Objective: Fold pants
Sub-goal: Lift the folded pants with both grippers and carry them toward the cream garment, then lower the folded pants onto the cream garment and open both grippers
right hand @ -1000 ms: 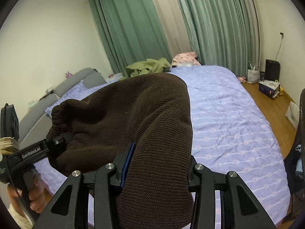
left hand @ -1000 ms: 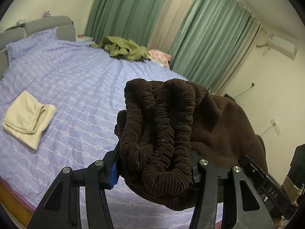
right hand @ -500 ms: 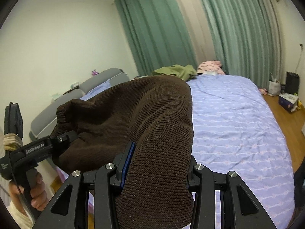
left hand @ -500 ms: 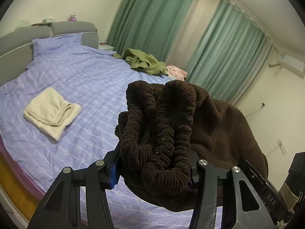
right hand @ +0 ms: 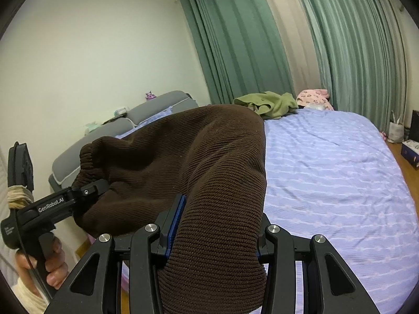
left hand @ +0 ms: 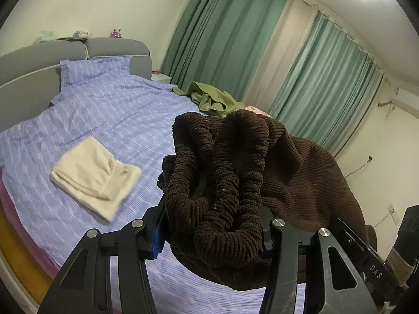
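Bedding in lavender stripes is covering the bed (left hand: 110, 110), which is filling most of both views, with a grey headboard (left hand: 31, 62) and green curtains (right hand: 235, 39) behind it. Brown pants (right hand: 188, 162) of ribbed knit are hanging in the air over the near edge of the mattress, stretched between the two tools and touching nothing else. The left gripper (left hand: 212, 233) is clamping the bunched elastic waistband, its fingers pressed tight on the gathered folds. The right gripper (right hand: 212, 233) is pinching a thick fold of the same cloth, jaws closed on it. A folded cream garment (left hand: 91, 175) is lying on the sheet to the left, well apart from the pants, and an olive garment (left hand: 212, 99) and a pink garment (right hand: 313, 96) are sitting rumpled at the far side.

Judging from this, the pants are being carried to open sheet for laying out. Doing it well means pulling the two grips apart until the waistband is running straight, then lowering the legs first so the heavy knit is settling flat, clear of the cream stack.
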Available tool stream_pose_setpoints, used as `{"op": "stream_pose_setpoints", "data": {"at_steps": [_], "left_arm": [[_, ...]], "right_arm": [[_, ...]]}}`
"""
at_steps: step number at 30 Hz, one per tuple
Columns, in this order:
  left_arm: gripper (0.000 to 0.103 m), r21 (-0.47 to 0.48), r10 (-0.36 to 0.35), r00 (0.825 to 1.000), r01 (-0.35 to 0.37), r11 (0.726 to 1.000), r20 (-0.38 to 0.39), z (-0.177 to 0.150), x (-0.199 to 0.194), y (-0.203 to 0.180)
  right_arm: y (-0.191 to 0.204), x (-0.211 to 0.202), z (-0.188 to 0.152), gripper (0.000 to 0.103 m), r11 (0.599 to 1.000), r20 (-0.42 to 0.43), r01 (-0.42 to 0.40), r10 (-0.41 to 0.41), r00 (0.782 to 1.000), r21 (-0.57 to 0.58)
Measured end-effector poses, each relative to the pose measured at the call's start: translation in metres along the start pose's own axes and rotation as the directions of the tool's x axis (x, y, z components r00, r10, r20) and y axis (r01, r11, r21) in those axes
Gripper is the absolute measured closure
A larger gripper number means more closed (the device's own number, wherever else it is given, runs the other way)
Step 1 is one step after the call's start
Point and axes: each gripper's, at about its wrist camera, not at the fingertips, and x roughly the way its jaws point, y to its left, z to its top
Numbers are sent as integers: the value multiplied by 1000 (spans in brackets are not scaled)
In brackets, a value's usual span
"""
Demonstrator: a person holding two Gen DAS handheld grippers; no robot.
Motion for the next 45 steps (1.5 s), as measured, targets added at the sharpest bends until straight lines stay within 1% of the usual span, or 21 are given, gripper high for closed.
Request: {"op": "stream_pose_setpoints", "data": {"at_steps": [1, 3, 6, 8, 10, 14, 18, 23, 28, 30, 34, 39, 42, 45], "left_arm": [[52, 11, -4, 1000, 4, 1000, -3, 8, 2, 10], [52, 43, -16, 1000, 16, 999, -15, 27, 7, 36], [52, 76, -33, 998, 37, 996, -51, 51, 15, 78], [52, 85, -41, 996, 47, 995, -75, 66, 20, 111], [52, 83, -35, 995, 42, 996, -92, 77, 23, 139], [52, 71, -15, 994, 22, 997, -107, 92, 27, 189], [52, 51, -1, 994, 6, 999, -107, 108, 35, 236], [53, 14, -11, 993, 13, 1000, -122, 132, 65, 291], [53, -14, -22, 986, 19, 1000, -165, 151, 117, 341], [53, -32, -35, 982, 30, 999, -185, 156, 144, 362], [53, -50, -34, 973, 23, 998, -230, 156, 193, 395], [53, -80, -38, 957, 16, 997, -287, 141, 253, 436], [53, -118, -49, 946, 11, 993, -319, 130, 284, 454], [54, -123, -42, 933, -2, 992, -357, 115, 308, 464]], "right_arm": [[6, 7, 0, 61, 1000, -1, 4, -4, 1000, 7], [31, 28, 2, 61, 999, 3, 21, -22, 1000, 37], [68, 53, 0, 61, 996, -5, 54, -53, 999, 74], [90, 68, -4, 61, 993, -10, 68, -67, 998, 97], [110, 84, -9, 61, 990, -25, 75, -72, 997, 117], [150, 119, -14, 61, 991, -70, 67, -59, 996, 119], [178, 158, -13, 61, 992, -110, 27, -14, 994, 120], [204, 210, -7, 61, 997, -161, 2, 11, 987, 83], [223, 265, -1, 61, 999, -222, 6, 6, 975, 52], [228, 293, -4, 61, 999, -246, 13, -1, 969, 46], [232, 349, -12, 61, 999, -296, 34, -21, 955, 39], [234, 415, -31, 61, 997, -360, 66, -50, 932, 34], [234, 442, -45, 61, 996, -387, 85, -74, 919, 11], [232, 466, -58, 61, 994, -413, 110, -104, 905, -9]]}}
